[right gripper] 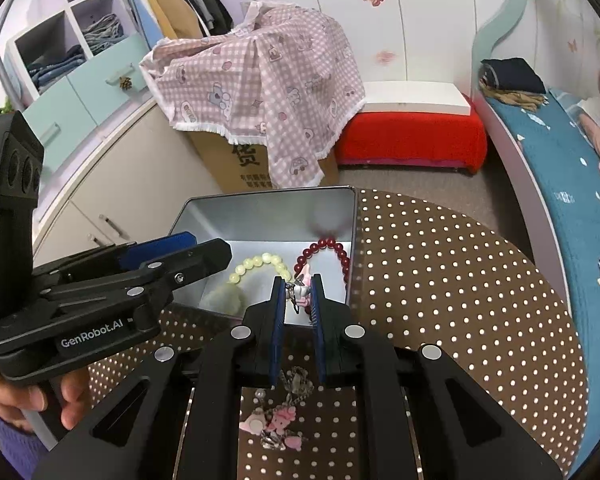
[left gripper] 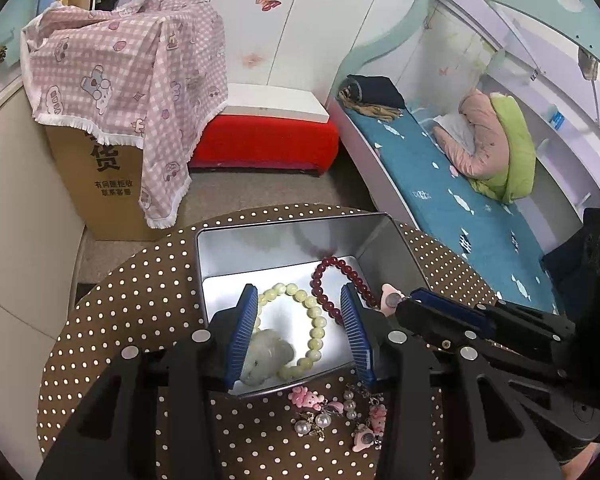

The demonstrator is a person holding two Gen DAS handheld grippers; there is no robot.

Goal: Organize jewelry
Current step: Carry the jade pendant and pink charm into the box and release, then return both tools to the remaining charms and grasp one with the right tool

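Over the near edge of the silver tin box [right gripper: 268,216], a pink charm chain [right gripper: 300,294] is pinched between the narrowed pads of the right gripper [right gripper: 297,300], its lower end trailing down to the polka-dot tablecloth [right gripper: 440,280], where more pink bear charms and pearls [left gripper: 332,412] are left lying. The step in hand is judged to be the transfer of this charm piece into the tin; next, the chain probably has to be carried further in over the tin floor until the trailing end is clear of the rim, then released. Snagging of the dangling part on the rim is a risk. The left gripper [left gripper: 300,332] is held spread wide above the tin, nothing gripped, one pad on each side of the pale yellow-green bead bracelet [left gripper: 300,320]. That bracelet, with a whitish stone pendant [left gripper: 266,360], is already laid in the tin, touching a dark red bead bracelet [left gripper: 340,280] beside it. Beads look glossy, round, evenly strung.
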